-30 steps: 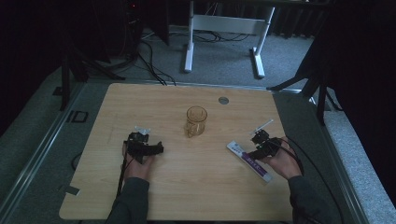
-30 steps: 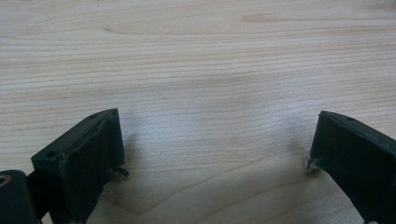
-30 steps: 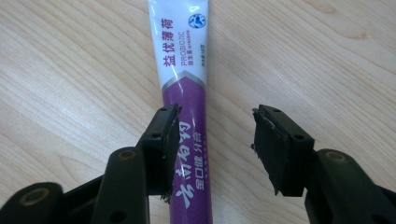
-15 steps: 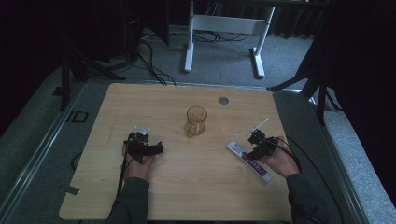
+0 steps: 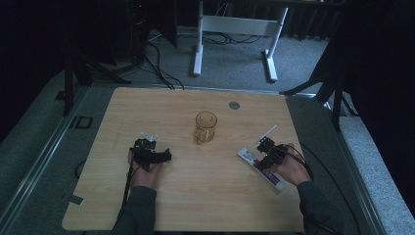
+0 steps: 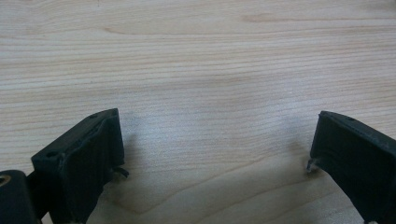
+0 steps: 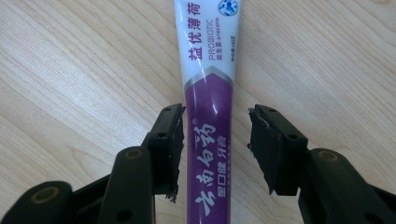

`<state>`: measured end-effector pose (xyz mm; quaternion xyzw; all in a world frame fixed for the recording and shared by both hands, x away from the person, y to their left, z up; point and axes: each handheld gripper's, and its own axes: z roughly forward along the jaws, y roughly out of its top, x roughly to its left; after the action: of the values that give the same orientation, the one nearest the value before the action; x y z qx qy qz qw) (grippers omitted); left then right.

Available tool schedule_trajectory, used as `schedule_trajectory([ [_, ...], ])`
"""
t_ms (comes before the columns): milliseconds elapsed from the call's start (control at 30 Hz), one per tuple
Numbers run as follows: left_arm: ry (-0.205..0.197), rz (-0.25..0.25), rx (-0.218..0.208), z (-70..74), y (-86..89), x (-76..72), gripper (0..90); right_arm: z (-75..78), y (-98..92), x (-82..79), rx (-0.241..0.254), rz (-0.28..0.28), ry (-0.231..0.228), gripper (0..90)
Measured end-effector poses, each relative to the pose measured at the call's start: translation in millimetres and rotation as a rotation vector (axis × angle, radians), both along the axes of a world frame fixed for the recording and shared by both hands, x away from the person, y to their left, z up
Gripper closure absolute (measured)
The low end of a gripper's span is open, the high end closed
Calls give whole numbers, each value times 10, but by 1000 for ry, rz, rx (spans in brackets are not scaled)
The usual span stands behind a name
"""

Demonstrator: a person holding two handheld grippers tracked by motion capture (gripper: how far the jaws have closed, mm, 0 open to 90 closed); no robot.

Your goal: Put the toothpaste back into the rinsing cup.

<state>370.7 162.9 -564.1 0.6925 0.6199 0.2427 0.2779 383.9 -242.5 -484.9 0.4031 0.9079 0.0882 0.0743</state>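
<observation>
A purple and white toothpaste tube (image 7: 209,70) lies flat on the wooden table (image 5: 147,107), at the right in the high view (image 5: 248,156). My right gripper (image 7: 215,130) straddles its purple part. Its jaws have just been closing; the left pad is at the tube's edge and a gap remains at the right pad, so it is open. In the high view the right gripper (image 5: 266,148) sits over the tube. My left gripper (image 6: 215,135) rests open on bare wood with nothing between its jaws, at the left in the high view (image 5: 164,155).
An amber glass mug (image 5: 205,126) stands at the table's middle. A white stick-like object (image 5: 268,132), perhaps a toothbrush, lies just beyond the right gripper. A round grey grommet (image 5: 234,105) sits near the far edge. Cables trail off the near side.
The right gripper has shifted slightly to the left over the tube. The left gripper has stayed where it was.
</observation>
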Motion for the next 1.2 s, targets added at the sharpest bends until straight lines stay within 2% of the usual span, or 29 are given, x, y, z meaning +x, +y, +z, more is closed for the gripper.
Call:
schedule_trajectory([
  [567, 0, 0, 0, 0, 0, 0, 23, -121, -15, 36, -23, -7, 39, 540],
  [1200, -1, 0, 0, 0, 0, 0, 23, -217, 32, 106, -71, 8, 110, 565],
])
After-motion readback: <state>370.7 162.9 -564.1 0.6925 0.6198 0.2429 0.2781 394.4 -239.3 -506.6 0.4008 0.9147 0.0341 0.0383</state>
